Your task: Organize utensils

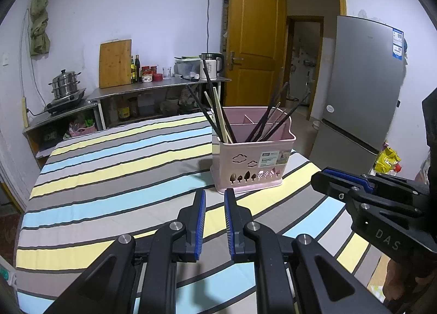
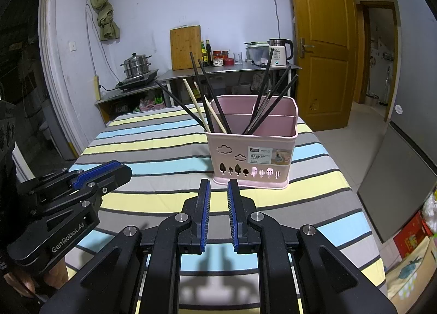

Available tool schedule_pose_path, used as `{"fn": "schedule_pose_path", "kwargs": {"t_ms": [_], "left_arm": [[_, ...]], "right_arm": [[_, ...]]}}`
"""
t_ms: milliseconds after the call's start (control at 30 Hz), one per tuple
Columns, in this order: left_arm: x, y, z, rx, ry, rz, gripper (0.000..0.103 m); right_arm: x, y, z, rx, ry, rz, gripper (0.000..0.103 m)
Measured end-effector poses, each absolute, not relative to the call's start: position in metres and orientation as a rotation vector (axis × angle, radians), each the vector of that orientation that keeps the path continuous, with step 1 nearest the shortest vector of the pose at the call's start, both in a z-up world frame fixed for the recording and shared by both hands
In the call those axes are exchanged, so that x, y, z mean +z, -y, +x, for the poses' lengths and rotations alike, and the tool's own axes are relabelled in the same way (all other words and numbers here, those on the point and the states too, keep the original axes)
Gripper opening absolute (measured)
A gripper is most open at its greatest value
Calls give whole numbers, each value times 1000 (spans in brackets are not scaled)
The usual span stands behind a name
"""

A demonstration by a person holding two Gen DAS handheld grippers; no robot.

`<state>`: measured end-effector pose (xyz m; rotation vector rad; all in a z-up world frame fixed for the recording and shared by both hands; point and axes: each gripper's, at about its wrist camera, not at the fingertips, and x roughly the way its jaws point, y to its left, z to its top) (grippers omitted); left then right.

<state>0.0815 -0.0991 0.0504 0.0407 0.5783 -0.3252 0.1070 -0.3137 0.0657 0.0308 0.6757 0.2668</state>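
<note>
A pink utensil basket (image 1: 252, 162) (image 2: 251, 155) stands upright on the striped tablecloth, with several black and pale wooden chopsticks (image 1: 218, 114) (image 2: 207, 103) leaning out of its compartments. My left gripper (image 1: 214, 197) hovers just in front of the basket, its jaws a little apart with nothing between them. My right gripper (image 2: 219, 187) does the same, slightly open and empty. Each gripper shows from the side in the other's view: the right one (image 1: 322, 177) at the table's right, the left one (image 2: 123, 170) at the left.
The striped table (image 1: 109, 177) extends left and back. Behind it stand a steel counter with a cutting board (image 1: 114, 64), bottles and a kettle (image 1: 211, 65), and a steamer pot (image 1: 65, 84). A grey fridge (image 1: 360, 81) and a wooden door (image 1: 254, 38) are to the right.
</note>
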Motion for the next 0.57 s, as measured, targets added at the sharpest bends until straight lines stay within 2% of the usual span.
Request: {"fn": "schedule_pose_path", "kwargs": {"t_ms": [567], "left_arm": [[46,98,81,-305,-579,60,13]], "right_arm": [[60,313,107,263,-686,32,13]]}}
